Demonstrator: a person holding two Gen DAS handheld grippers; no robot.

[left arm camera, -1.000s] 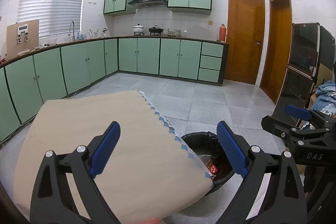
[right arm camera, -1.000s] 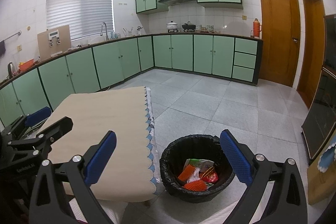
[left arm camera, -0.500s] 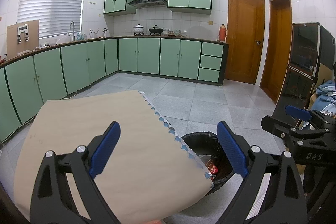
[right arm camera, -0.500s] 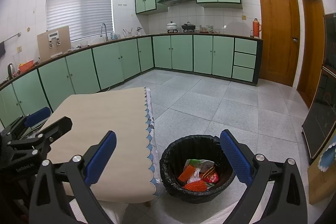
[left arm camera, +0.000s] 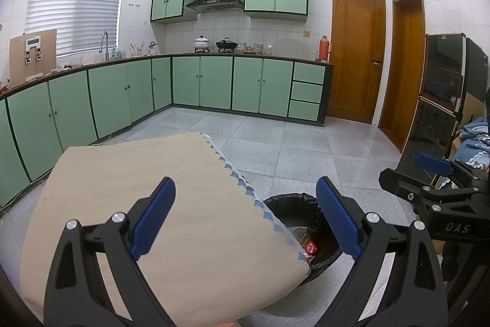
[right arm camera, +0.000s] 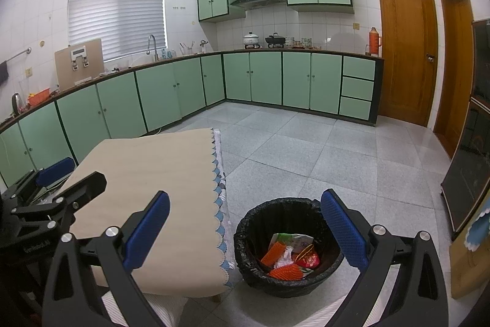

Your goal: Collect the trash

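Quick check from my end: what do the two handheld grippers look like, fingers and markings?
Both match: the left gripper and right gripper have black angular frames, silver bolt heads and blue textured fingers. Seen from the left camera, the right one carries white "DAS" lettering.

The left tool [left arm camera: 245, 219] hangs with its blue-padded fingers [left arm camera: 153, 219] spread wide and nothing between them, above the near corner of the bench [left arm camera: 122, 173], which is covered by a beige cloth with a blue scalloped edge. Just beside that corner, on the grey tiled floor, stands a black-lined trash bin [left arm camera: 294, 204], partly hidden behind the cloth; red and pale wrappers [left arm camera: 307, 245] lie inside it. Beyond the bin, to its right, the right tool [left arm camera: 435, 170] shows side-on.
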